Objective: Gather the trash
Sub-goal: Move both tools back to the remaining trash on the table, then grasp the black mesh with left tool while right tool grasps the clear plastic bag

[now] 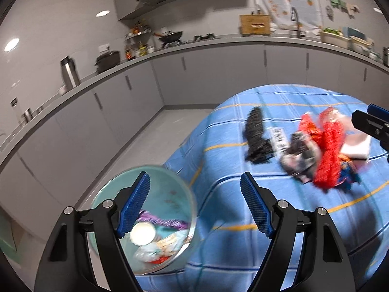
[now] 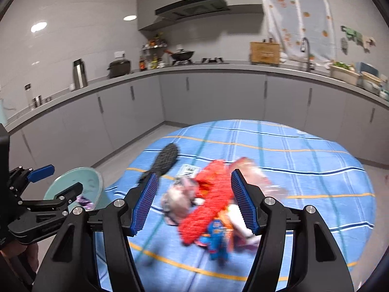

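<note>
Crinkled red wrapper [image 2: 209,194] on checked blue cloth [image 2: 304,170], between wide-open, empty right gripper [image 2: 193,202]; left gripper [image 1: 194,206] likewise.

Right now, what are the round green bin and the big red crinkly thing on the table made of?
The bin looks like smooth plastic: pale green, with an even, slightly glossy inner wall. The red thing looks like thin plastic or foil wrapper, crumpled and bright; blur hides finer detail. It lies on the blue checked tablecloth, which looks like woven fabric, draping in soft folds.
</note>
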A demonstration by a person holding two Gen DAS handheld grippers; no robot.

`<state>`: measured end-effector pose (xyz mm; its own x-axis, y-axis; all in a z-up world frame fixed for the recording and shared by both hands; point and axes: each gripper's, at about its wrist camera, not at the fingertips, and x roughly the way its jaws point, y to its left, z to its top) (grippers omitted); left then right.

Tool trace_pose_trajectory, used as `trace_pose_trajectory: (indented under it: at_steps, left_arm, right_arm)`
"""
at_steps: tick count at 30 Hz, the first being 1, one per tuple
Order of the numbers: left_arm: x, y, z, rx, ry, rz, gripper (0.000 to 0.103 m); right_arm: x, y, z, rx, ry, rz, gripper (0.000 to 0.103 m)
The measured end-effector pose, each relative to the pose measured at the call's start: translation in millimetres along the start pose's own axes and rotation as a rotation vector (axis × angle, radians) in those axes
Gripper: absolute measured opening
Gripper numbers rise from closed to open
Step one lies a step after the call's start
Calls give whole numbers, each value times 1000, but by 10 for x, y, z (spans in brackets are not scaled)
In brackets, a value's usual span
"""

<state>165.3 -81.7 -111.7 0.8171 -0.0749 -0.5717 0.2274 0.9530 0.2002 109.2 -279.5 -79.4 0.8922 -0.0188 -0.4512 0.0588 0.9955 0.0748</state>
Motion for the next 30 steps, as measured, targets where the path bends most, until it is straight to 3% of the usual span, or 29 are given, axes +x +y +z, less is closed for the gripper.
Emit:
trace_pose_trajectory:
  at_steps: [7,15,22,30]
  left_arm:
    - [30,-437,198,45,-41,-65,77]
    - [161,-830,288,88,-32,-126,77]
    - [473,-693,443,71,-5,-55,77]
    - [728,-643,492,58,19,-38,81]
  right_arm:
    - [-105,-381,-77,41,-3,-89,64]
    - [-135,-621,-220,81,3,-133,65]
    - [-51,-751,-204,102,2,-164,65]
    - [290,-666,-63,70,36,-155,66]
